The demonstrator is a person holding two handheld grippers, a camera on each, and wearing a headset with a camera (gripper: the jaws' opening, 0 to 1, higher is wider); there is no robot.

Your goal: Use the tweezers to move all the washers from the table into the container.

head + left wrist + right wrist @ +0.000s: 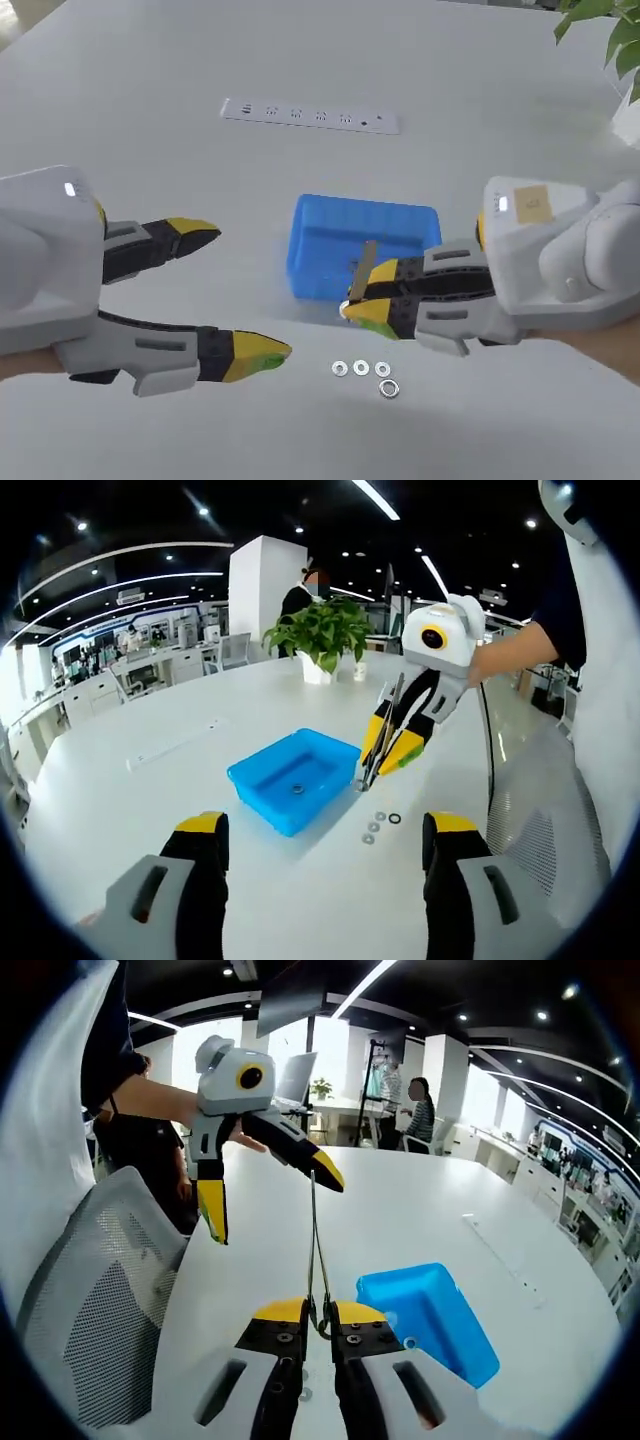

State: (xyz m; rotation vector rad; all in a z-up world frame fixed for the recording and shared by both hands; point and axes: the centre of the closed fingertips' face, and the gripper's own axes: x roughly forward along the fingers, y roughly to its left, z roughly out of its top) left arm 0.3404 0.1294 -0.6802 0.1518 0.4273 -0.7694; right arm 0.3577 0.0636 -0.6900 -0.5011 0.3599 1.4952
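The white table (150, 90) has lots of bare room all around. The blue container (365, 245) sits near the middle of it, with open space to its left and behind it. A long white power strip (310, 115) lies well behind the container, and a green plant (610, 30) stands at the far right. The left gripper (254, 291) hangs over the table to the left of the container, its two jaws spread wide with nothing between them. The right gripper (355, 303) is squeezed tight on one pair of thin metal tweezers (364, 268). The tweezer tips are just beside the container's near edge. Four washers (361, 368) lie on the table just in front of the container, three in a short row and one a little closer to the person. One more washer (297, 788) lies inside the container. The washers are tiny flat shiny rings, each with a hole in the middle.
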